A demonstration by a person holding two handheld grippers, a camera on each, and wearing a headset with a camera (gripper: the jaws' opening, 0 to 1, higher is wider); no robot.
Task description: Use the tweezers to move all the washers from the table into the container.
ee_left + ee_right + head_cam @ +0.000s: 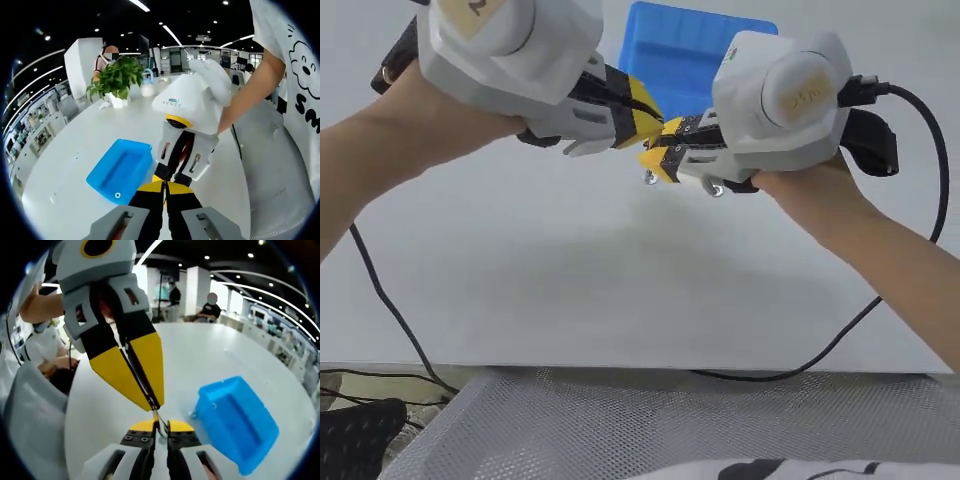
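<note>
Your left gripper (151,401) clamps the tweezers (134,362); your right gripper (161,431) is nearly closed, hold unclear. Steady both tips; the container (682,52) sits at 12 o'clock.

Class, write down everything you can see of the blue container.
The container is a bright blue, open-topped rectangular tub with rounded corners, seemingly plastic. It stands upright on the white table, just beyond the left gripper and right gripper, which meet tip to tip and do not touch it. A small ring-like mark near one corner cannot be identified.
</note>
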